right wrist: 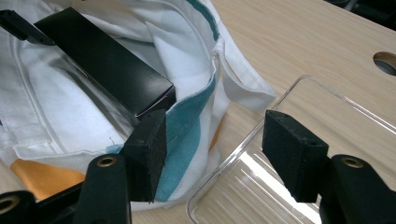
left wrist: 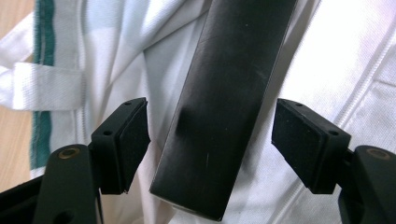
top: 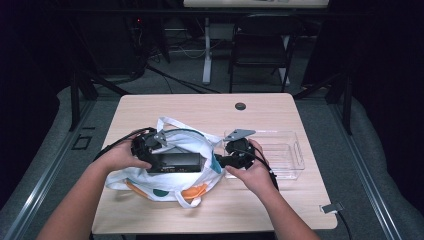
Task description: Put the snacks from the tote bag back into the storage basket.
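The left claw (top: 150,150) hangs over the left side of a white cloth bag (top: 165,177) that lies on the pale wooden counter (top: 200,107); in the left gripper view its two black jaws stand wide apart, and a long black box (left wrist: 224,107) lies between them, with a clear gap to the left pad and a wider gap to the right pad, so neither pad presses on it; the box rests on the white cloth inside the bag's mouth, tilted across the view, its near end just ahead of the jaws; to the left of the left jaw a white strap with a green stripe (left wrist: 44,84) lies flat on the bag; further right, the right claw (top: 235,159) sits at the right edge of the bag, just beside the far end of the box; in the right gripper view its jaws are also open, with nothing clamped; the left jaw sits close against the bag's teal-edged rim (right wrist: 187,116), just below the box's corner, while the right jaw hangs over a clear plastic tray (right wrist: 261,186) that stands on the counter just beside the bag.
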Demonstrator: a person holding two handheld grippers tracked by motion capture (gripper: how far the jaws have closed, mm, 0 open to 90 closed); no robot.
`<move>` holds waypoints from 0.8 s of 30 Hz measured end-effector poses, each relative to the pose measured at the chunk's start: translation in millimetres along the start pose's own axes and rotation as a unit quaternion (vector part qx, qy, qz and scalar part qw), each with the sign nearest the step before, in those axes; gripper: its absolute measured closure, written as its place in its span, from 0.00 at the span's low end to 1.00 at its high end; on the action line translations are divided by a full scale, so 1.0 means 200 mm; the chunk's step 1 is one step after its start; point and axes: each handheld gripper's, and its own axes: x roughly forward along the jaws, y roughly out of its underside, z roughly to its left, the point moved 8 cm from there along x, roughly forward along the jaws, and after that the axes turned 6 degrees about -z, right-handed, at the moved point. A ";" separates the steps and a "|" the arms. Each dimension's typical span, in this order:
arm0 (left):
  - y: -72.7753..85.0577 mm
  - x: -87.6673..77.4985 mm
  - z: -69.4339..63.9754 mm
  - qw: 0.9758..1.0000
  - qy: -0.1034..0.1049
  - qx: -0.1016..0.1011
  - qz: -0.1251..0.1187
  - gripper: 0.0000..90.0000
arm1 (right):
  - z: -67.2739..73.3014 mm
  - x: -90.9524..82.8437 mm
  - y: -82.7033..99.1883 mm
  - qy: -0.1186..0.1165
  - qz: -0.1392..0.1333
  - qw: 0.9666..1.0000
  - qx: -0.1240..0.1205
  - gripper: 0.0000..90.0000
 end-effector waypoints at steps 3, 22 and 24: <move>0.00 0.01 0.00 1.000 0.003 0.002 0.002 0.30 | 0.00 0.00 0.01 0.002 0.003 1.000 -0.002 0.44; -0.01 0.18 -0.02 0.999 0.017 0.016 0.040 0.31 | 0.01 0.00 0.02 0.005 0.003 1.000 -0.004 0.44; -0.01 0.19 -0.02 0.999 0.017 0.017 0.040 0.31 | 0.01 0.00 0.02 0.005 0.005 1.000 -0.005 0.44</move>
